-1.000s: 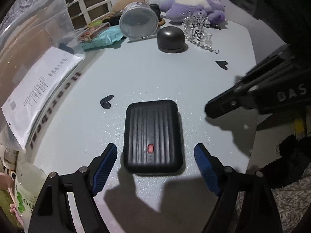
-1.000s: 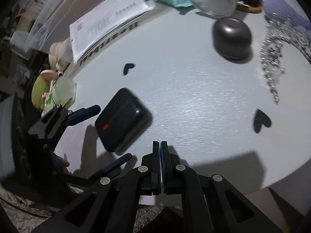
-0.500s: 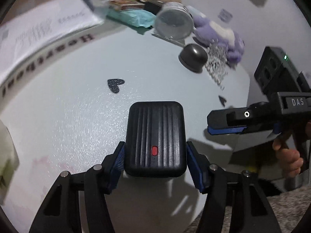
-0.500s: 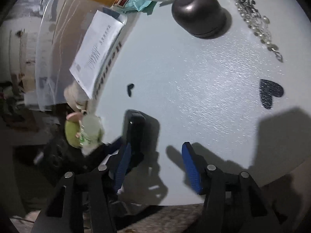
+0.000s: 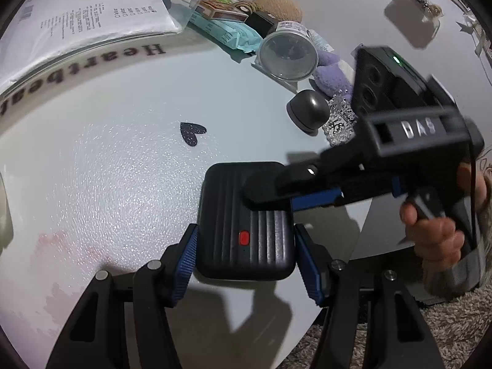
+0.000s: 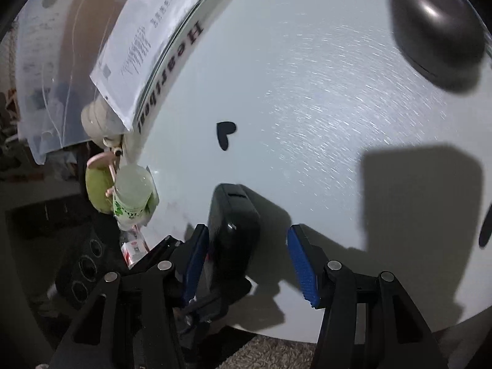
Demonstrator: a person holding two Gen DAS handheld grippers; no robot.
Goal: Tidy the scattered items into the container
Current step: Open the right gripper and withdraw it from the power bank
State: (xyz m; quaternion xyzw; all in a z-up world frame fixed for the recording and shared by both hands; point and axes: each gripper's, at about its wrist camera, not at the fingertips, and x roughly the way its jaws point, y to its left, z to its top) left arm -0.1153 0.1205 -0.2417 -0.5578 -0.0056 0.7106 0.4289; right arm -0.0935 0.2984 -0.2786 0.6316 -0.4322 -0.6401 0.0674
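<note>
Bare table [image 5: 129, 98] lies ahead; the dark dome [image 5: 307, 109] and jar [image 5: 287, 52] crowd the far-right side.

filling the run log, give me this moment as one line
left gripper: shut on black case | right gripper: open, straddling case | case lifted off white table

Dim indoor light from above and behind throws hard dark shadows on the table [image 5: 129, 160] ahead of and below the jaws; its surface glitters, the fisheye bends the edges, and the right gripper [image 5: 270, 189] is motion-blurred
</note>
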